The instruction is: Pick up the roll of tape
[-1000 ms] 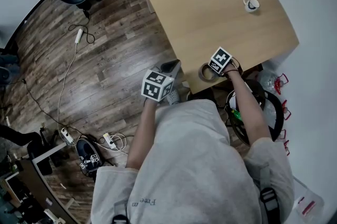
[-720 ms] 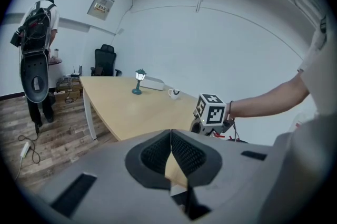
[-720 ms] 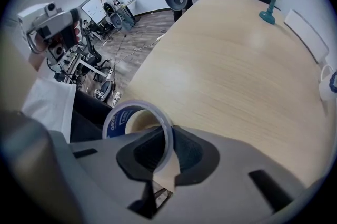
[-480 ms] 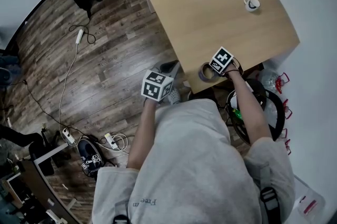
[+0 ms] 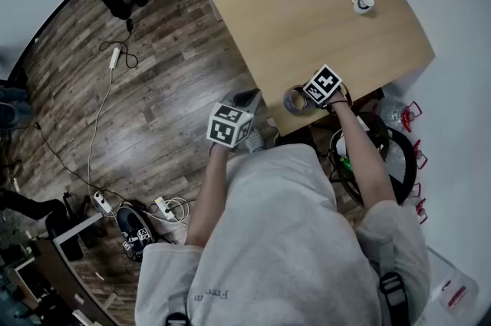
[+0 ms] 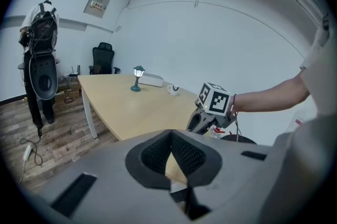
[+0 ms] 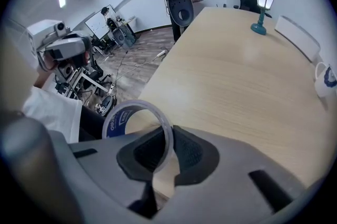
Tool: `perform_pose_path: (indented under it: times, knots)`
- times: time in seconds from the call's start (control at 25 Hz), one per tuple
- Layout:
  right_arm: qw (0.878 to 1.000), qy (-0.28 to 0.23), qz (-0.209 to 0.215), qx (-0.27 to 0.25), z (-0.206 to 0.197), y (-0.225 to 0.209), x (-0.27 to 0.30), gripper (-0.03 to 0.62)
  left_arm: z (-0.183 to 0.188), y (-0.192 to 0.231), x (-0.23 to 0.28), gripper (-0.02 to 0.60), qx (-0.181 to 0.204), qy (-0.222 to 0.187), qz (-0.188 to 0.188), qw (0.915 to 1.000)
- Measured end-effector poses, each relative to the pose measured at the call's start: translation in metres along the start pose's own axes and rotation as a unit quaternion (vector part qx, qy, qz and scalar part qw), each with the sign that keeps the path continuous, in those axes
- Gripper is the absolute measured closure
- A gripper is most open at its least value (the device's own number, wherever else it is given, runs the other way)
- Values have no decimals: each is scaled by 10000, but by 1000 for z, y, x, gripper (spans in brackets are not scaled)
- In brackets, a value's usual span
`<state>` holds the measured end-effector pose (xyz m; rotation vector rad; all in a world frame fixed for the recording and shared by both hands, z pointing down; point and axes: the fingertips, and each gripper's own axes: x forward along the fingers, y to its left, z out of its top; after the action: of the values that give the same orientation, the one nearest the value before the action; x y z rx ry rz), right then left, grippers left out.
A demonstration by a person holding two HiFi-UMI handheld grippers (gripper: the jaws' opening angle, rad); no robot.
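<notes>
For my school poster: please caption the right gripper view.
Grey right gripper pinching a clear, blue-cored roll of tape by the edge of the pale wooden table.

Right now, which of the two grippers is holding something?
The right gripper: its jaws pinch the wall of the roll of tape. The left gripper has its jaws shut on nothing.

**Roll of tape** [image 7: 138,105]: a thin ring of pale, translucent tape, with blue print visible on the inner face of the core. The roll is shown standing on edge. Its wall is pinched between the jaws of the right gripper [image 7: 168,134], at the near edge of the wooden table [image 5: 337,25].
</notes>
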<state>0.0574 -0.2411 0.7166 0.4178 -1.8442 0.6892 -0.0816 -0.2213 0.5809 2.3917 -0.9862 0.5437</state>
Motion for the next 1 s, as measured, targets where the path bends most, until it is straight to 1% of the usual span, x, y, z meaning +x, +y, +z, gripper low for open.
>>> perform_pose_path:
  times: [0.2,0.52,1.0]
  knots:
    - [9997,-219,113,-63,7,10,-7,549,1,-6,3,575,22,12,-17,10000]
    - [9966,-801,184,92,14,17,-18,549,-4,-17,9,575,114,87,-98,9998]
    - [9906,-1358,32,180,18,21,-37,549,-9,-25,9,575,129,141,-135,9997]
